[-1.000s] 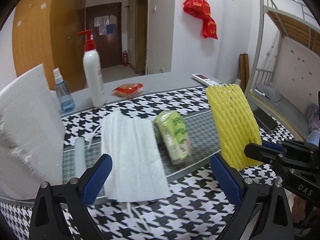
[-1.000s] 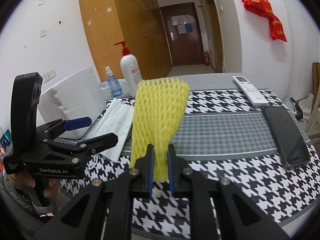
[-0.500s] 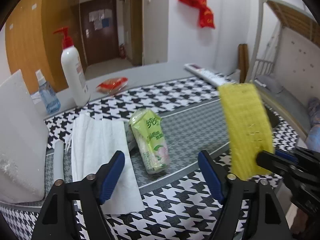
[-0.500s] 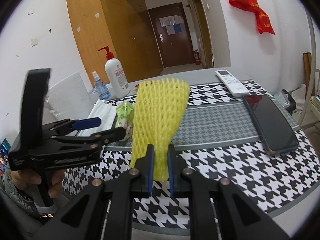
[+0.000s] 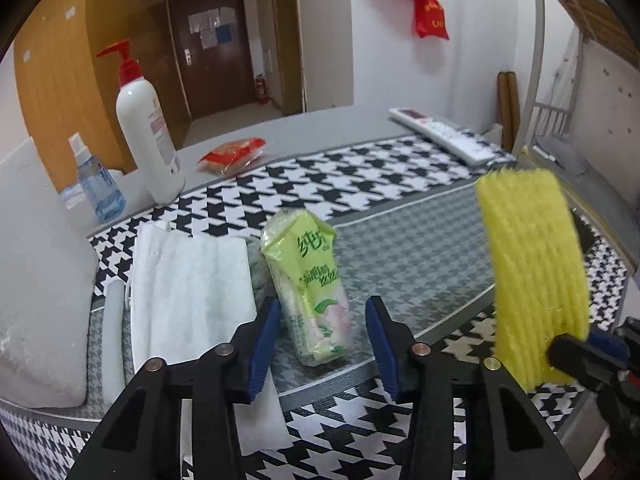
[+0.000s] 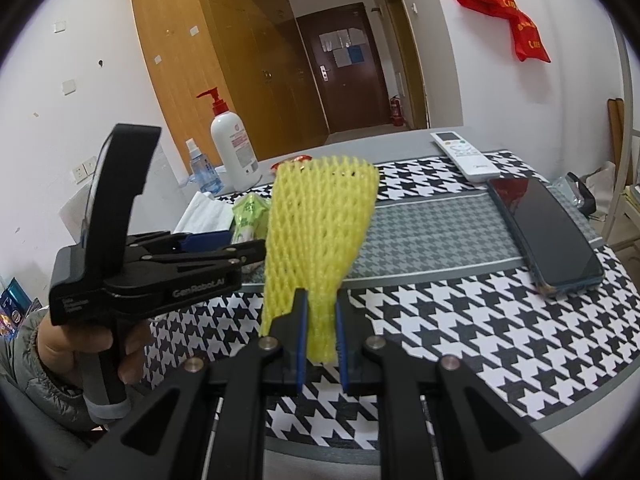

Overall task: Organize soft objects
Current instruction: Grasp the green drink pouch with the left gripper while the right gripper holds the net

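White foam, a thick sheet of it, sits at the far left, well left of the green tissue pack, which lies on the houndstooth mat and serves as the landmark. Behind the pack and to its left stands a small clear spray bottle holding a bluish liquid, and just beside that a tall white pump bottle with a red pump head; what it holds cannot be seen through its wall. Directly left of the pack lies a folded white face mask, touching or nearly touching it, with a slim white tube along the mask's left edge.

The tissue pack itself is a clear-and-green wrapper with white tissues showing through its lower end. The left gripper points down at it, its blue-padded jaws closing with the pack's near end between them, the pads not yet pressing on it.

Behind the pack, a small red packet rests on the bare grey table. Right of the pack, the right gripper is pinching the bottom end of a yellow foam net sleeve, which stands upright above the mat. Farther right, a white remote control and a dark phone lie near the mat's right edge.
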`<state>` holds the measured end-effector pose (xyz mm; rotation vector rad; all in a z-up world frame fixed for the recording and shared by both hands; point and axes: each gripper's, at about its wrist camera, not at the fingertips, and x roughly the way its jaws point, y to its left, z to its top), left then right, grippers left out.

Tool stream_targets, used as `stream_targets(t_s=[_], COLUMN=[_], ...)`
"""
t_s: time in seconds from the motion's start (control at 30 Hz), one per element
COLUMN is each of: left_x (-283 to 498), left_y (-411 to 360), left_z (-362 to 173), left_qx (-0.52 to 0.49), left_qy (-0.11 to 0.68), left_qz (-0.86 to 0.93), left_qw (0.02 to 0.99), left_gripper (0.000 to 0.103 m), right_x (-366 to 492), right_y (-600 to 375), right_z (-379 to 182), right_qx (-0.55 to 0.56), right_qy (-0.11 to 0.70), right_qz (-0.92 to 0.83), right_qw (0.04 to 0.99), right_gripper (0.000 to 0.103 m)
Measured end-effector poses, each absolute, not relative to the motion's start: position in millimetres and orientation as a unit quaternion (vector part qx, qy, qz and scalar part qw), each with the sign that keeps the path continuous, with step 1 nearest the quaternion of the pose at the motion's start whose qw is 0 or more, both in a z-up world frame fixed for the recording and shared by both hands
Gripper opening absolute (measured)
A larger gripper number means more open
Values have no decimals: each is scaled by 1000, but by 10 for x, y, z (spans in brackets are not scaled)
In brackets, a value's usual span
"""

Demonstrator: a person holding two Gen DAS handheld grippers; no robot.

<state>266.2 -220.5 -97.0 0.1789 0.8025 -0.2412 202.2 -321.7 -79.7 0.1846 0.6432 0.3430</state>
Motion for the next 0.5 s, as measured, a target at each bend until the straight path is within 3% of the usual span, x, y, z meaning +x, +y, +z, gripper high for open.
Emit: stream_targets(t_s=[0.07,0.2,0.5], left_x=[2689,2692,2595], left_y=[-2196,-2156,-2125], left_z=[-1011,-1009,-904], left_qx=[86,81,67], left_qy=[400,394,372], left_qz=[-113,-111,-127], left_qw=[905,909,917], left_gripper=[44,30,25], right_x=[2030,2036,2009], right_y=[-3227,-3236,-3210], right_z=[-804,-815,-766], right_qx=[93,92,85], right_qy=[315,316,314], right_qz=[167,168,165], right_qw=[930,929,931], right_gripper=[16,16,16])
